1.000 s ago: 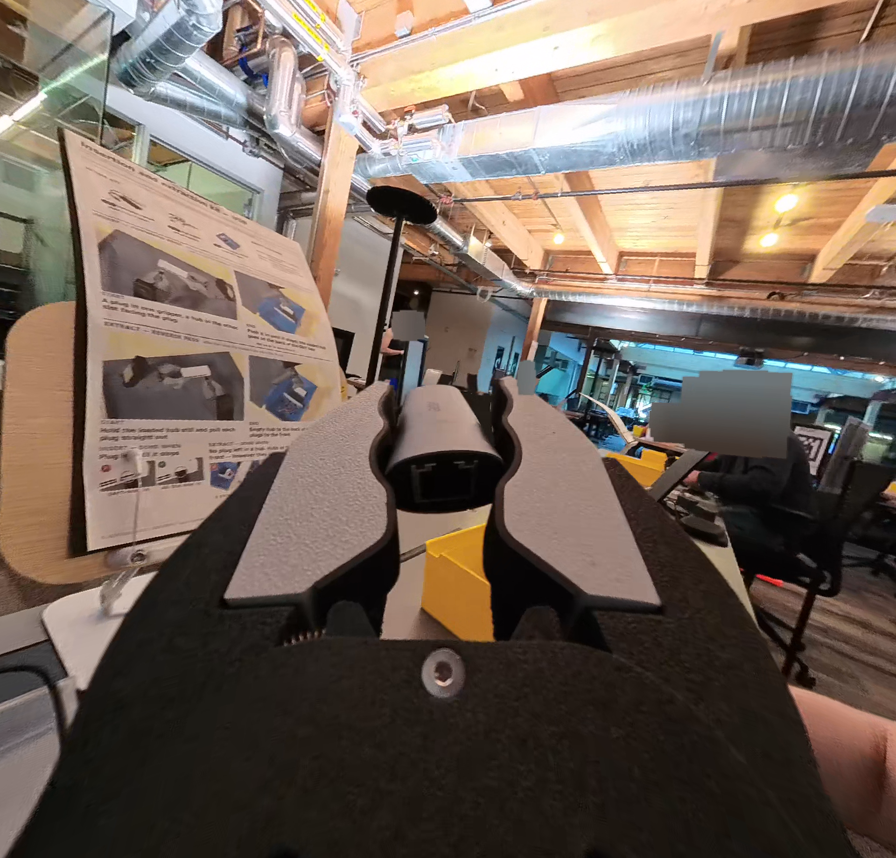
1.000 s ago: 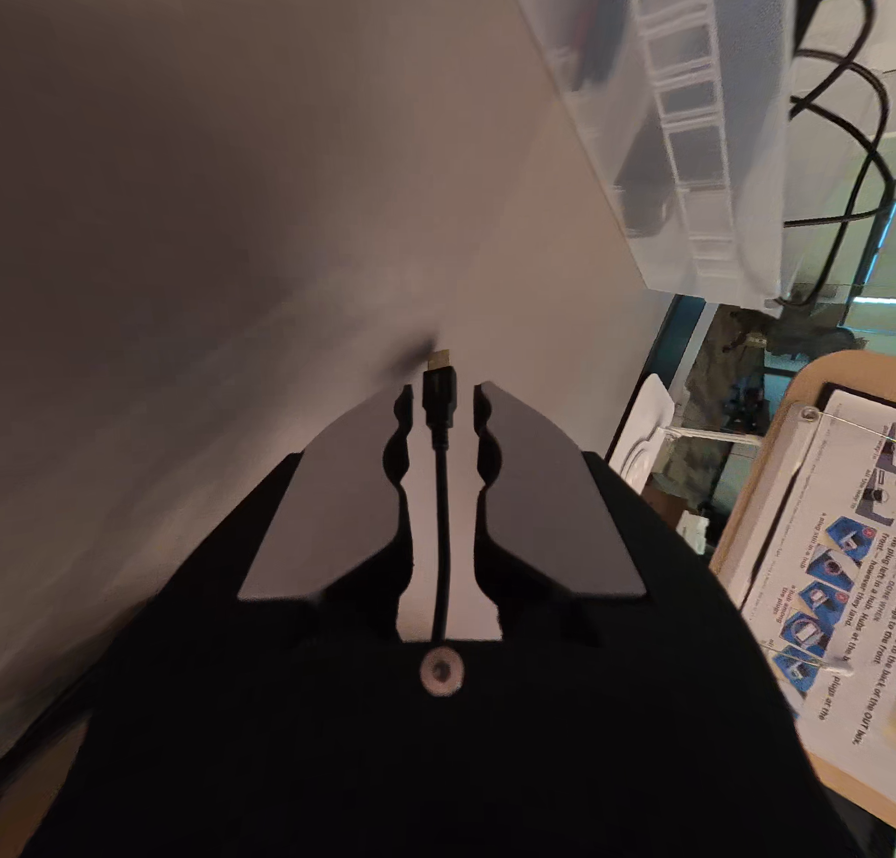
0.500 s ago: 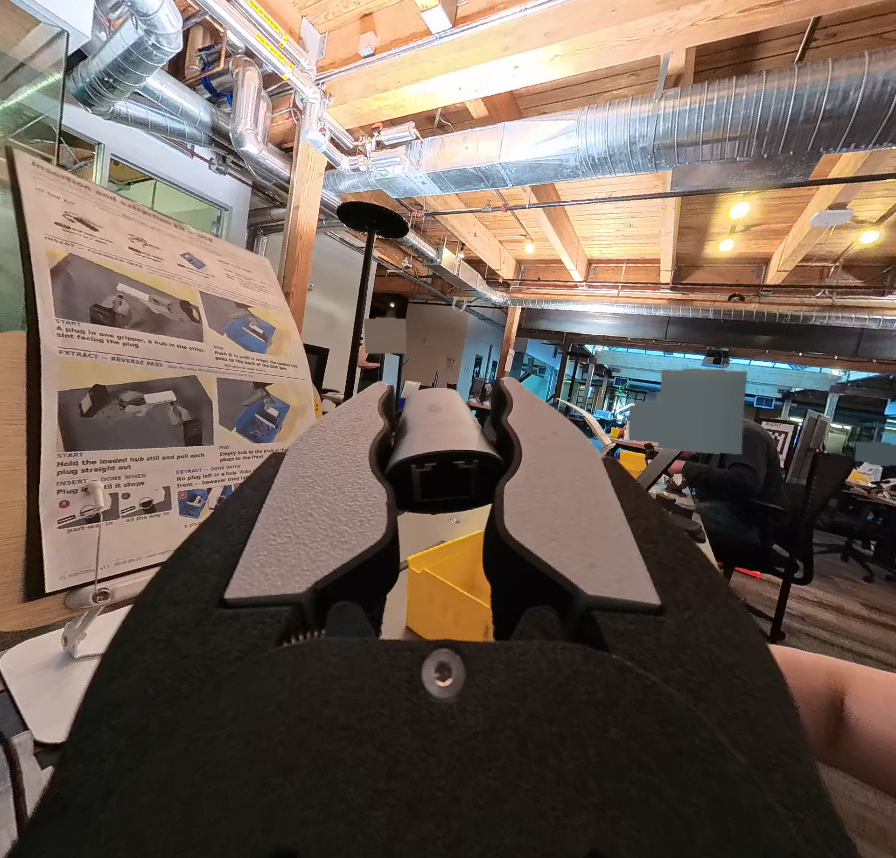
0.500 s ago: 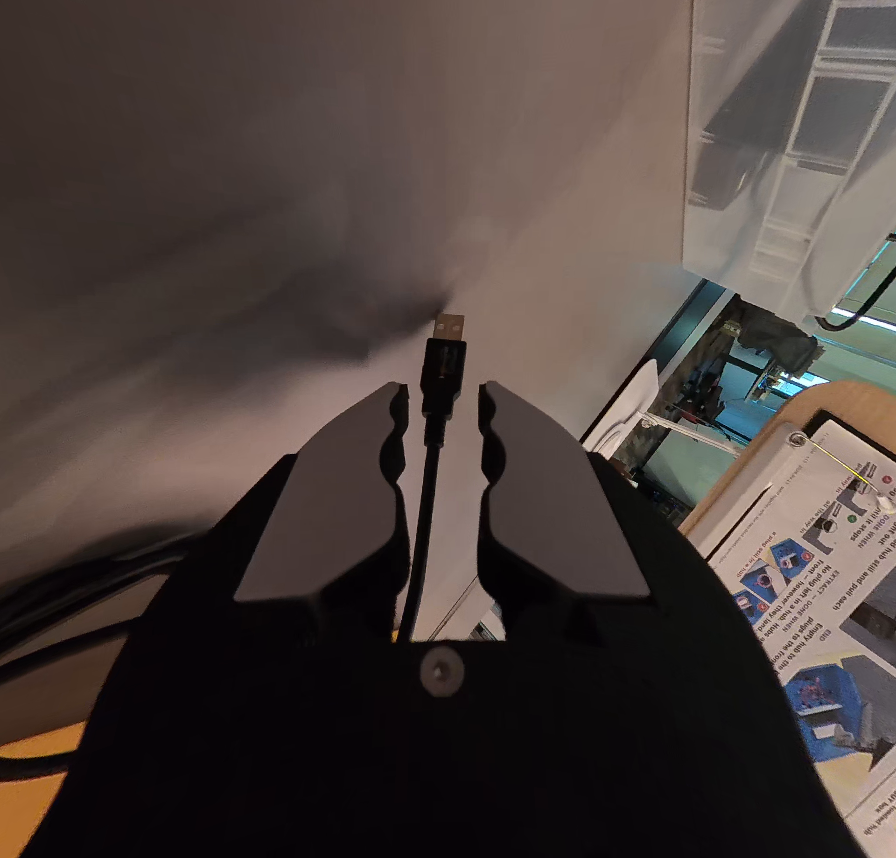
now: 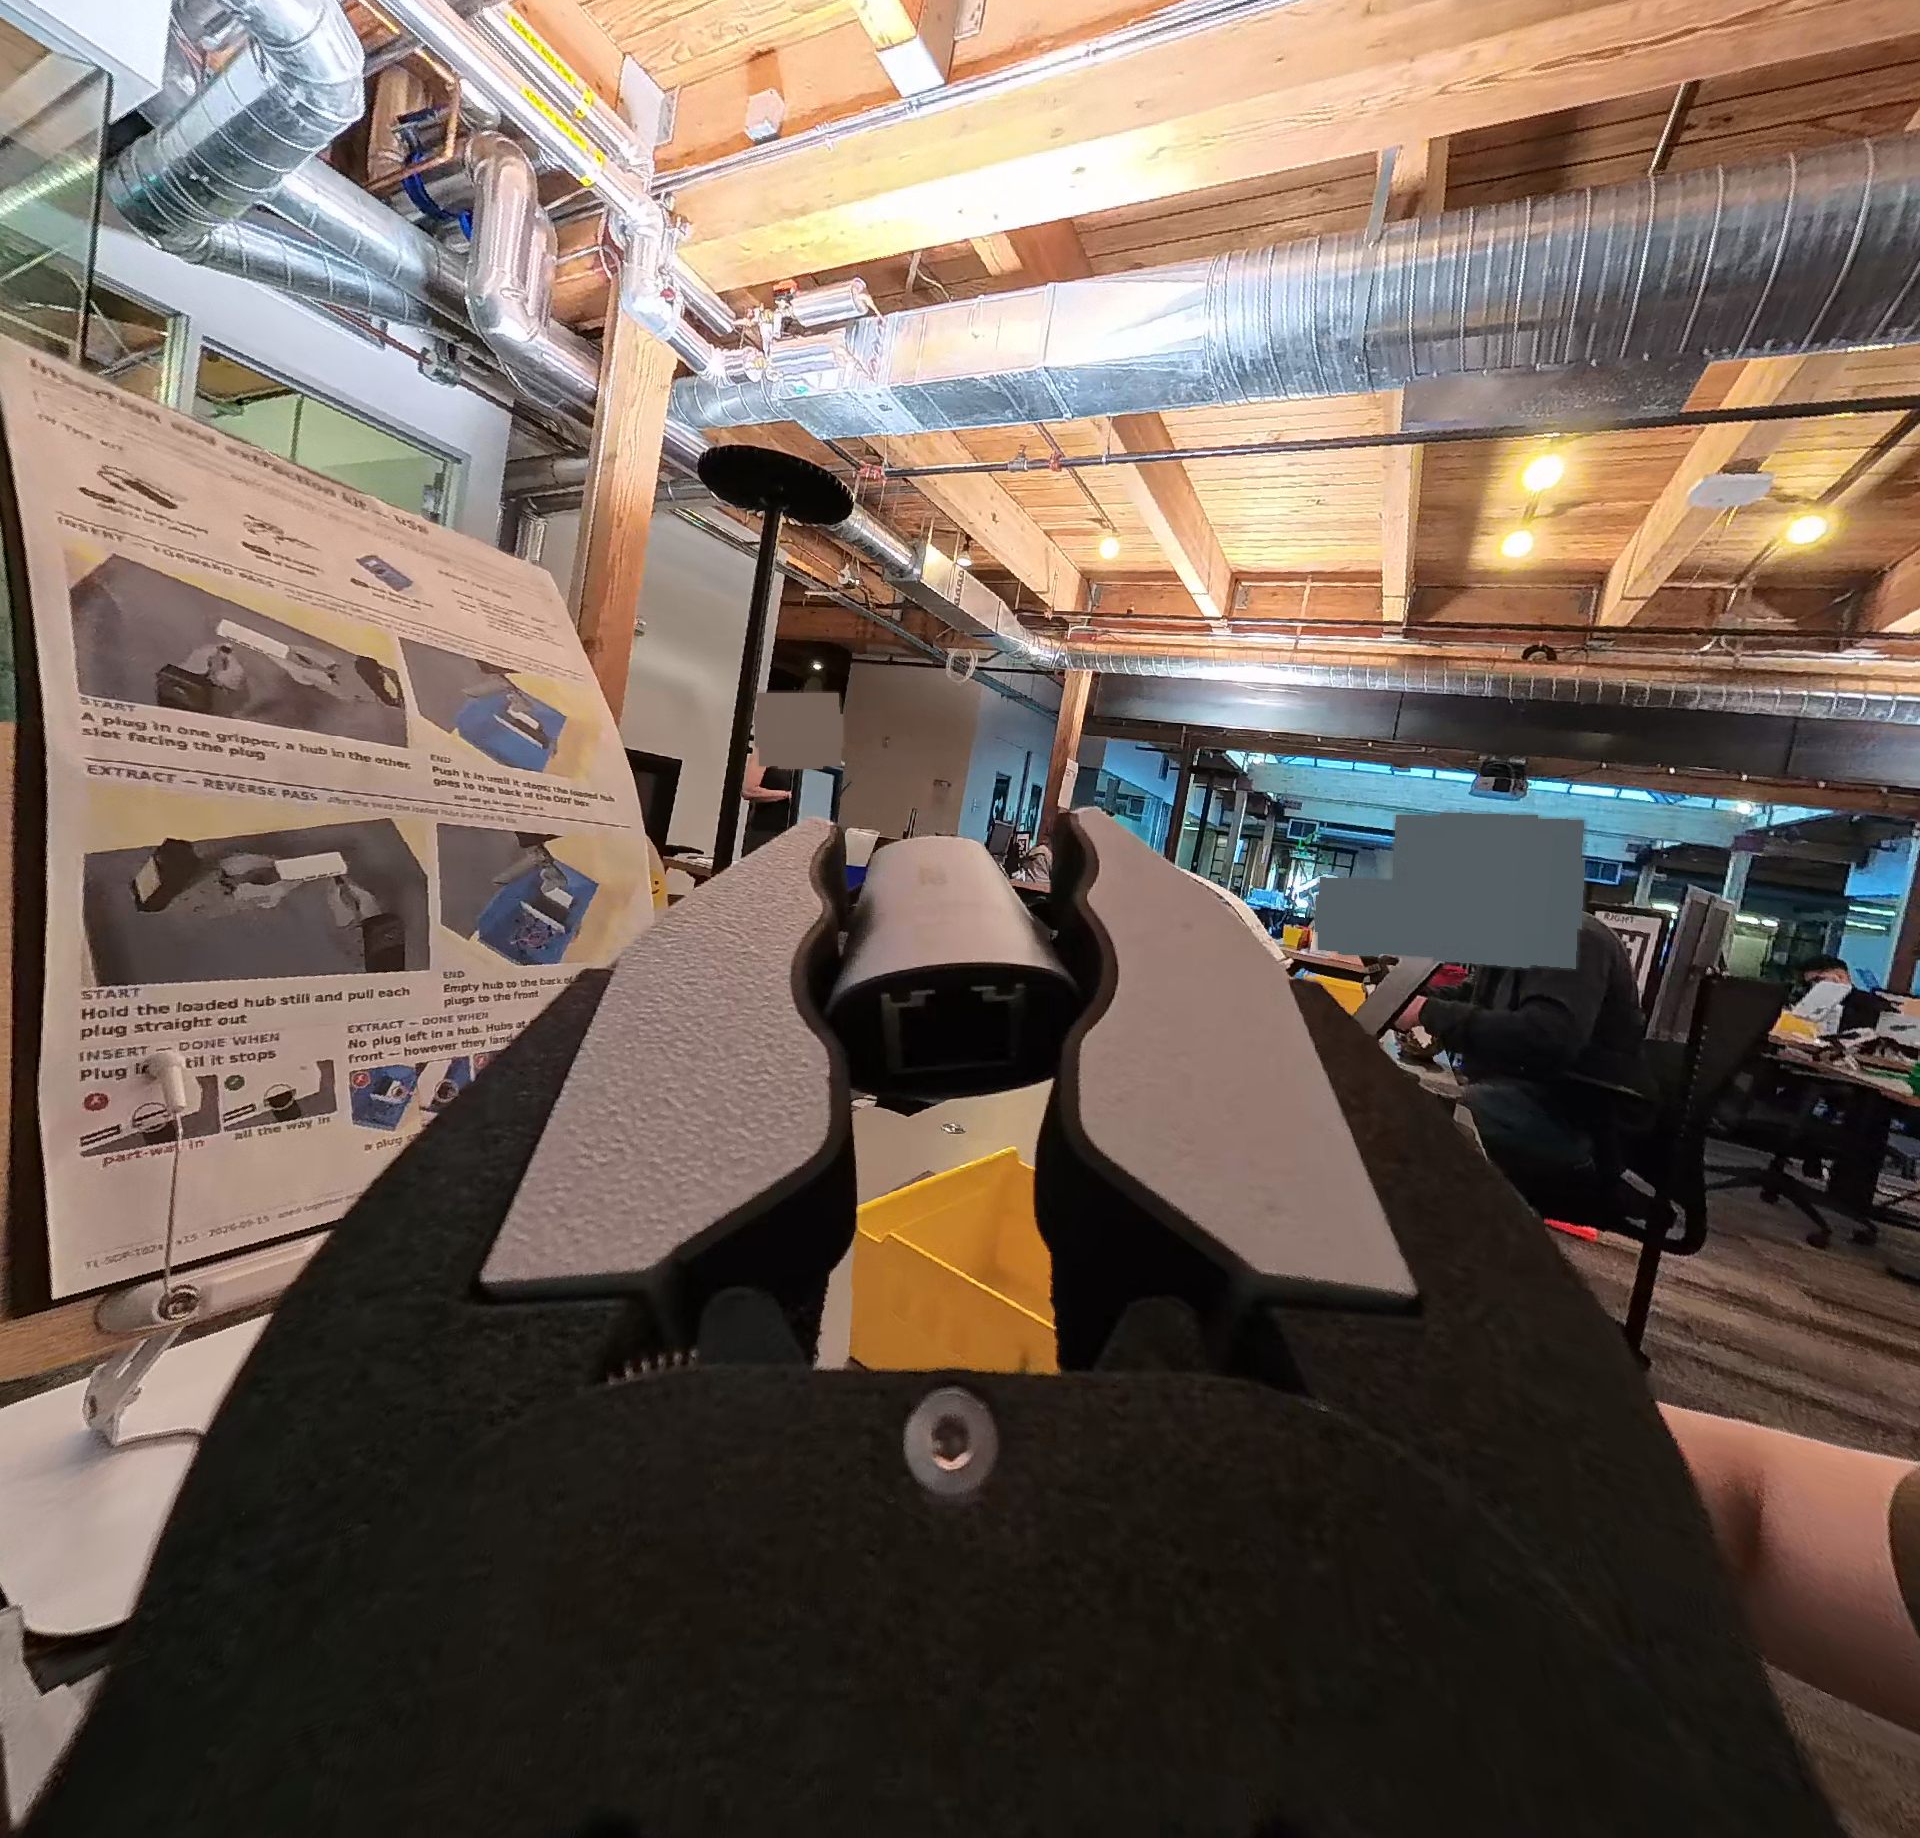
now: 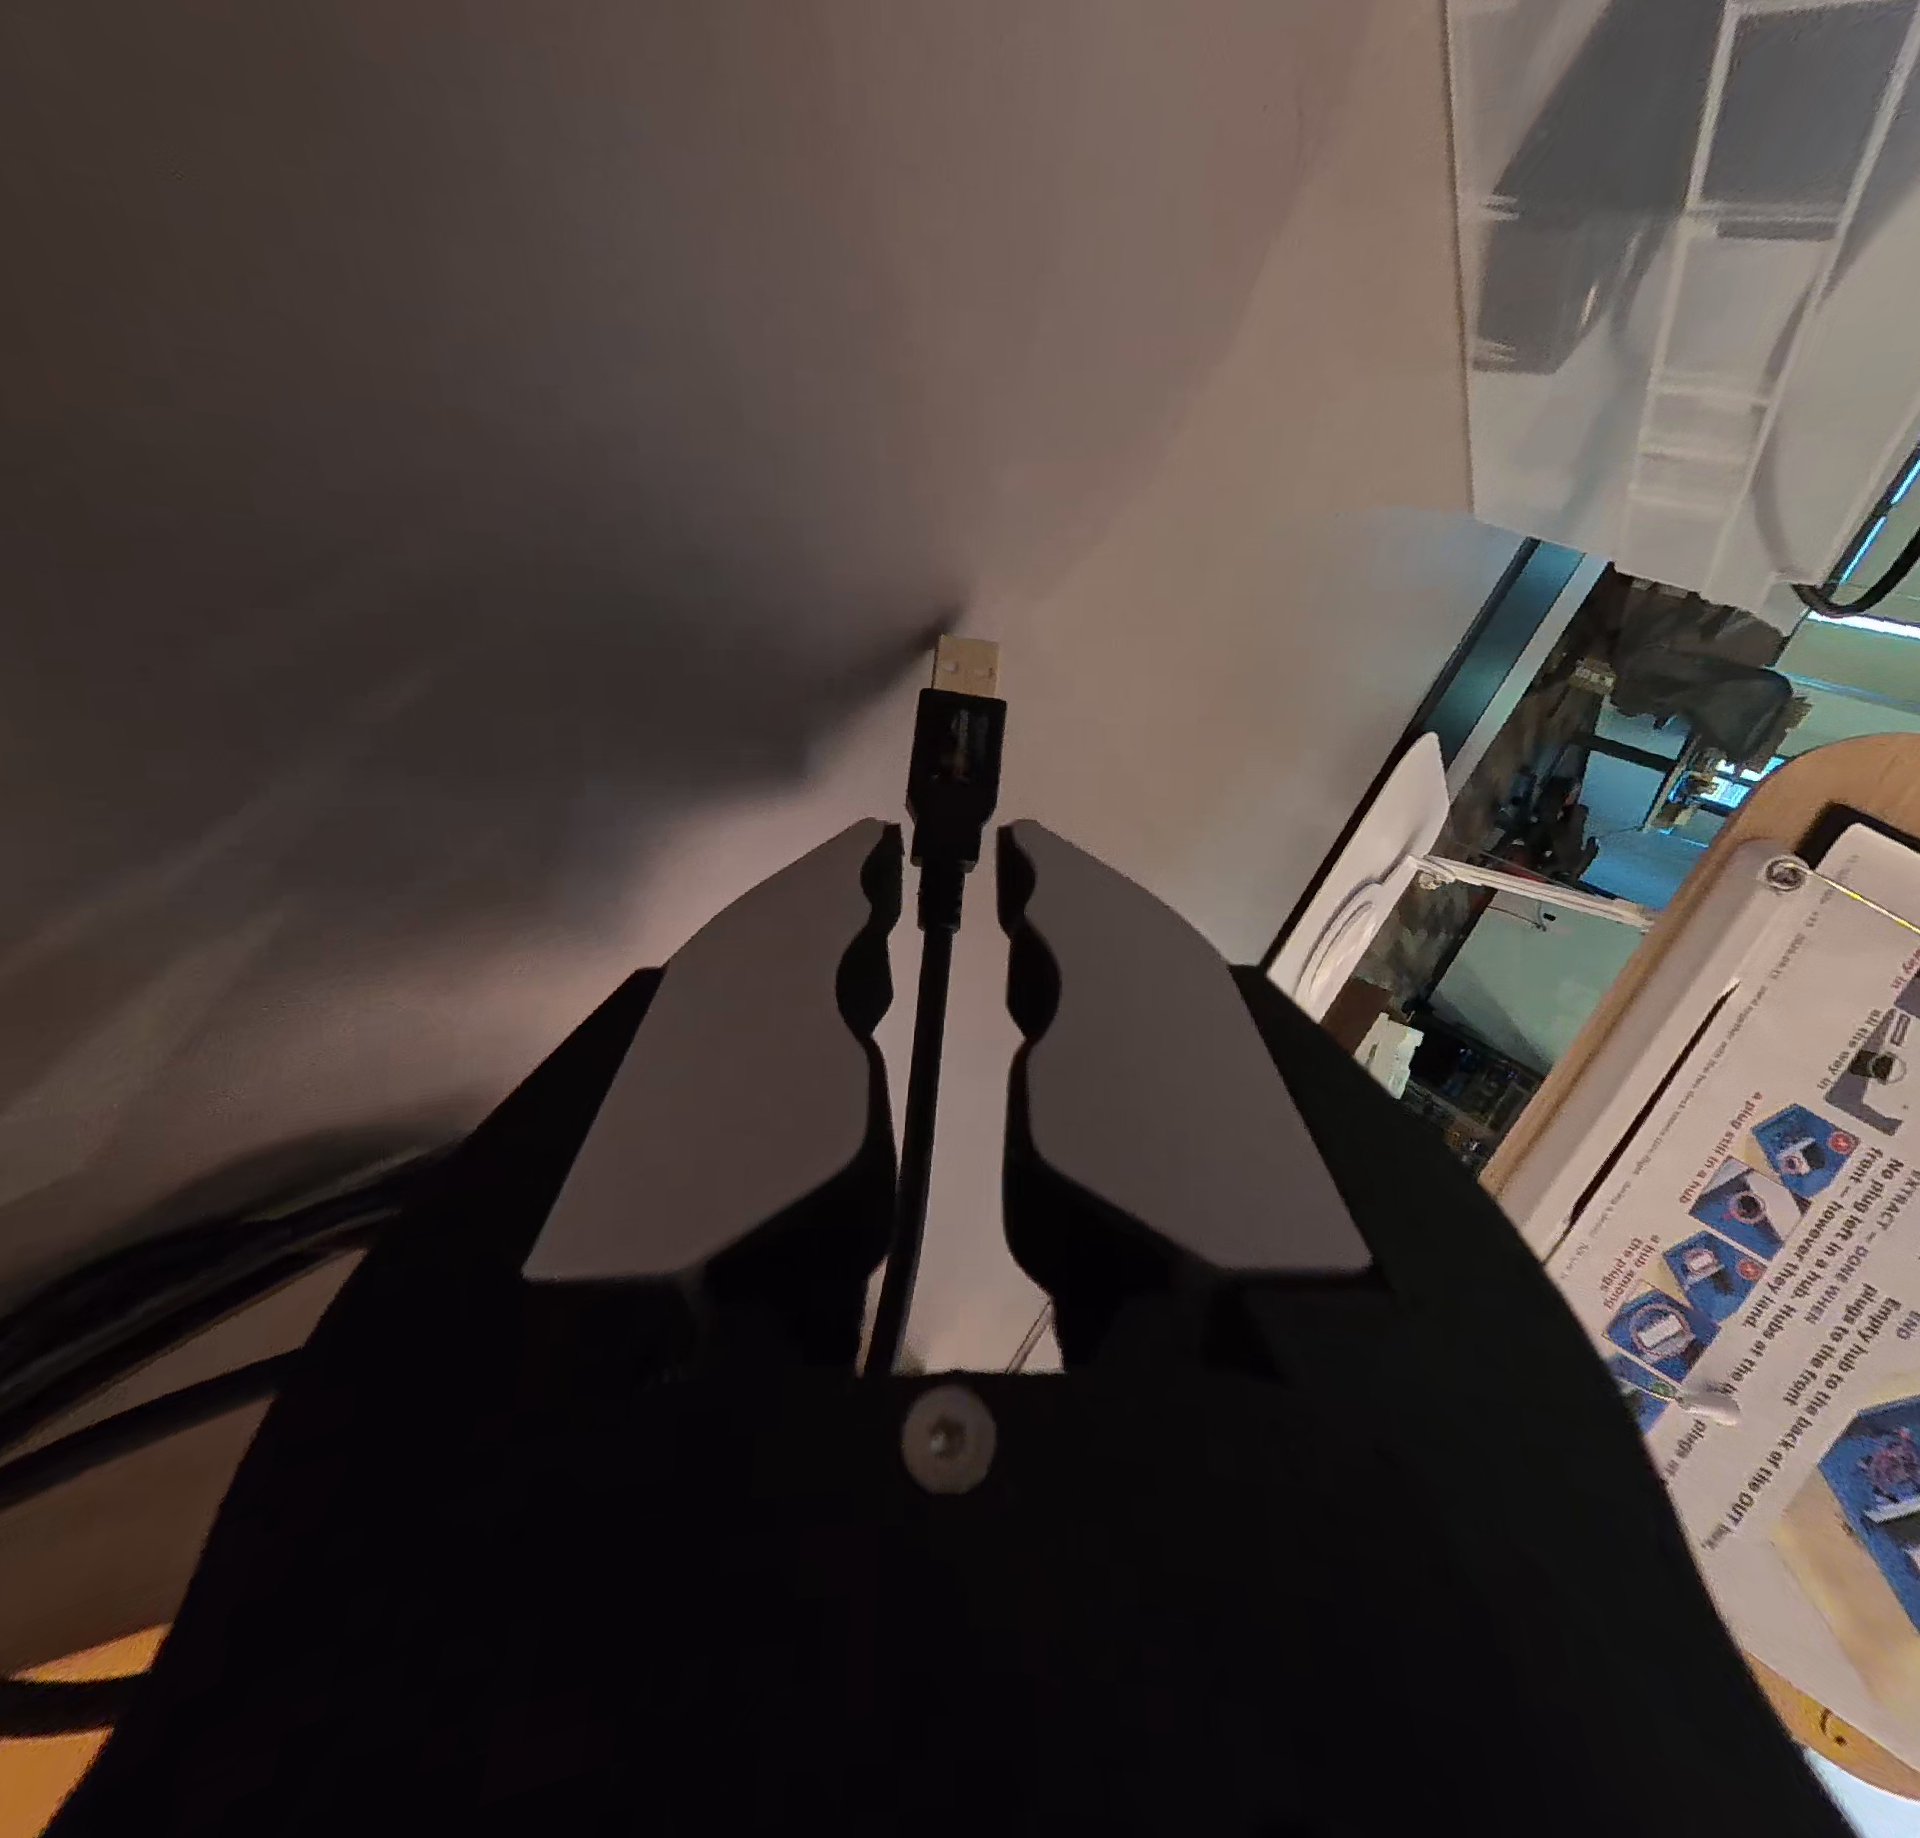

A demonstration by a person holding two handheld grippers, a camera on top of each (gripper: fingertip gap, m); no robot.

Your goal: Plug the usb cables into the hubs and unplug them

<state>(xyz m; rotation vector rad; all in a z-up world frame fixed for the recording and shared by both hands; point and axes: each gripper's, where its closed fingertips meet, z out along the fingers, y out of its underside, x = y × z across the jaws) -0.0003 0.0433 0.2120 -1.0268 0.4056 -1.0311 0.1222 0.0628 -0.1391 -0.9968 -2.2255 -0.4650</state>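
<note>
Hub in one gripper, plug in the other, not yet mated.

Left gripper (image 5: 951,853) clamps the dark hub (image 5: 951,967) at 12 o'clock; right gripper (image 6: 940,832) pinches the usb cable (image 6: 925,1061), plug (image 6: 961,718) projecting. Square the plug to a slot, then push straight.

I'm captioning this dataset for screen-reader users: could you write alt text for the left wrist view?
The left gripper clamps a dark grey hub between its fingers, the hub's port end facing the camera. Below the hub sits a yellow bin, a printed instruction sheet stands to the left, and beyond lies an open office under wooden beams and silver ducts.
</note>
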